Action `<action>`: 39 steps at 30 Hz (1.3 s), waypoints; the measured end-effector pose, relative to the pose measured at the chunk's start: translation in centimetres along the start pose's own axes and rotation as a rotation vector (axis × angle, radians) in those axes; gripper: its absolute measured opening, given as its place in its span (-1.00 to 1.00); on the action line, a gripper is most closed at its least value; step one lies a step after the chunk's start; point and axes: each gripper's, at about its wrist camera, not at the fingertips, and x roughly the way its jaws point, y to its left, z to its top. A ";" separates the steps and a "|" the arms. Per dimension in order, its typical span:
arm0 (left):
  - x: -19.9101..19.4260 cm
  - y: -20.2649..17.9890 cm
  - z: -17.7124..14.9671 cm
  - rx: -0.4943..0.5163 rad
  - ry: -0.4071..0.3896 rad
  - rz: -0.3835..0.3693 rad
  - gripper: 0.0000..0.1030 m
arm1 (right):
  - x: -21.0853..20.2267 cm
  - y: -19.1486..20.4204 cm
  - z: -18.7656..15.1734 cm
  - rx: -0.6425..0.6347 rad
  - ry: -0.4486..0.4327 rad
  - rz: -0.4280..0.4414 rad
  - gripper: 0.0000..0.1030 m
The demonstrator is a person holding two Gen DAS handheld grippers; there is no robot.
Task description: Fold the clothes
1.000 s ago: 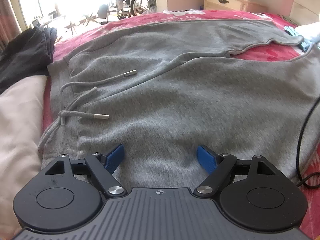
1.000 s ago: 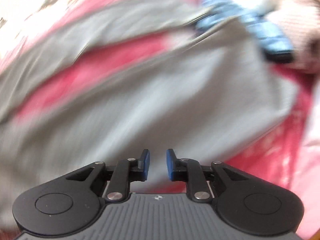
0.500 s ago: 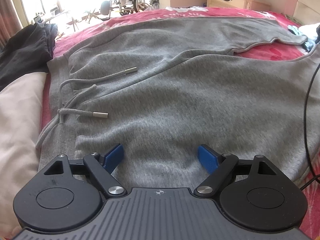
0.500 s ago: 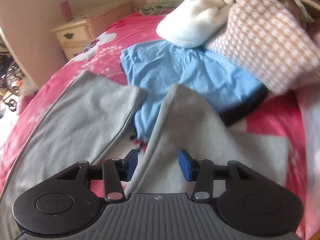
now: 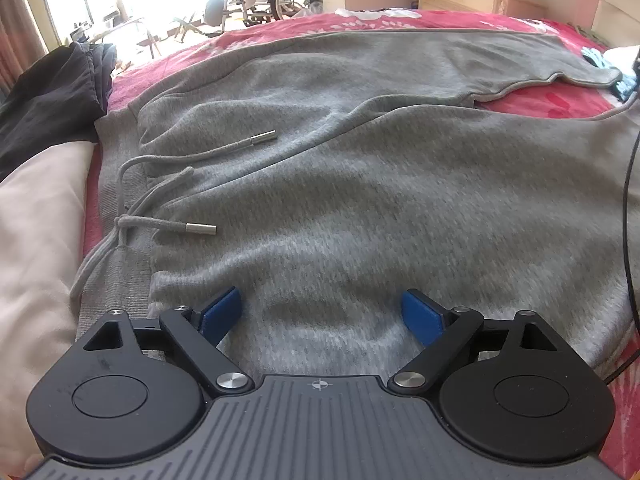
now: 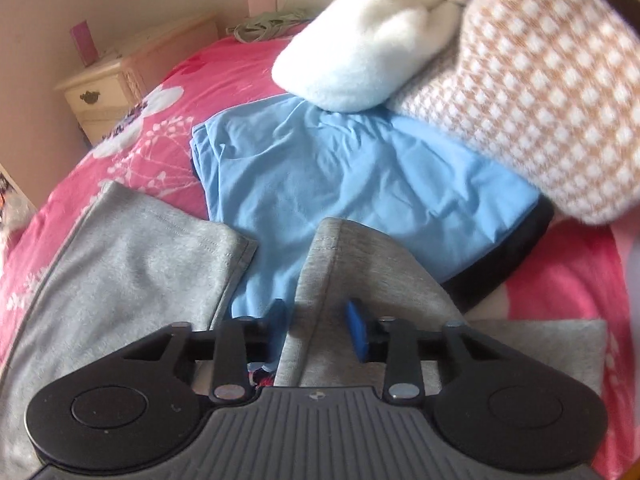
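Grey sweatpants (image 5: 360, 184) lie spread on a pink flowered bedsheet (image 5: 540, 100), waistband to the left, with a drawstring (image 5: 200, 228) tipped in metal. My left gripper (image 5: 320, 296) hovers open just above the fabric near the waist, nothing between its blue pads. In the right wrist view, one grey leg end (image 6: 360, 264) rises in a fold between my fingers. My right gripper (image 6: 316, 308) stands open astride that fold. The other leg end (image 6: 140, 260) lies flat to the left.
A blue garment (image 6: 340, 176), a white fleece (image 6: 360, 48) and a checked knit (image 6: 540, 100) are piled beyond the leg ends. Black clothing (image 5: 48, 100) and pale cloth (image 5: 36, 240) lie left of the waistband. A black cable (image 5: 628, 240) hangs at right. A nightstand (image 6: 104, 92) stands beside the bed.
My right gripper swung from over the leg to its end, opened from nearly shut, and now straddles the hem fold. The left gripper stayed open and drifted slightly over the waist.
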 end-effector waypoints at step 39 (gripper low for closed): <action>0.8 0.5 0.3 -0.044 -0.014 -0.020 0.85 | -4.8 2.1 -1.3 -0.181 -0.093 0.140 0.02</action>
